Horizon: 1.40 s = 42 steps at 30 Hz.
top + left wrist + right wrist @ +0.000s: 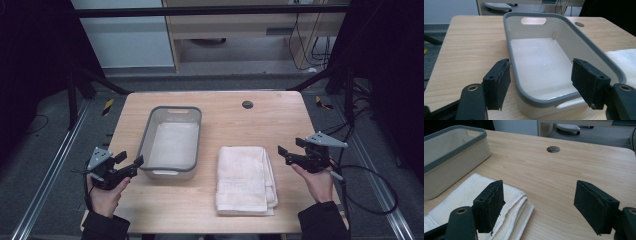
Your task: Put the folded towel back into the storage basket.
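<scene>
A white bin with a grey rim (193, 145) stands empty at the table's middle left; its rim (537, 101) fills much of the left gripper view. A folded white towel (245, 179) lies flat to its right, near the front edge; its corner (510, 195) shows in the right gripper view. My left gripper (129, 161) is open, held just off the bin's near left corner (541, 83). My right gripper (291, 148) is open too, hovering right of the towel (541, 206) with nothing between its jaws.
A round cable hole (247, 104) sits in the wooden tabletop (270, 125) near the far edge, also as the hole (553, 149) ahead of the right gripper. Black frame struts and cables flank the table; a cabinet stands behind.
</scene>
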### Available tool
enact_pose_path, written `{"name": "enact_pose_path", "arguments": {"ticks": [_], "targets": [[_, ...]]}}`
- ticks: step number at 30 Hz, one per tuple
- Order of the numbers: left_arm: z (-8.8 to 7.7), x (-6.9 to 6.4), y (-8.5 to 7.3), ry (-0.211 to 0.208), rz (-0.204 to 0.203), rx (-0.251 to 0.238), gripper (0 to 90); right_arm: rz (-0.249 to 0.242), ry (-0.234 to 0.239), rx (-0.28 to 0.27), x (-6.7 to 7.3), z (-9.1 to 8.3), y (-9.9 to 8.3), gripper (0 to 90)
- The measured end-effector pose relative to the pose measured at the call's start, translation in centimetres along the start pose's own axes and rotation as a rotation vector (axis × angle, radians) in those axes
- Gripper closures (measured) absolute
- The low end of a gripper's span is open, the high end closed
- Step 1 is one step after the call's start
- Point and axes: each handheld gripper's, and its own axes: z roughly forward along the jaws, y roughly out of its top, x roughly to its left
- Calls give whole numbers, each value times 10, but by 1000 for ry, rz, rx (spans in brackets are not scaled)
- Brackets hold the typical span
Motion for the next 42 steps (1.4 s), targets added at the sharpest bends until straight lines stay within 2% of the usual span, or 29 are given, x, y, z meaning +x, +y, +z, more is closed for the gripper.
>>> {"name": "enact_pose_path", "arguments": {"ticks": [4,11,13,27,32,42], "targets": [[3,-7,4,-13,11,-4,308,4,12,-9,0,1,5,234],[12,-28,13,-46,36,-11,305,-2,44,-15,6,7,16,224],[13,-31,13,-48,40,-11,305,-1,44,-11,6,8,17,222],[35,-70,17,-113,91,8,303,-7,43,-25,8,12,26,232],[39,-78,17,-127,97,14,302,6,50,-29,7,13,28,235],[49,-99,18,-163,119,22,305,-8,59,-38,10,16,35,238]]}}
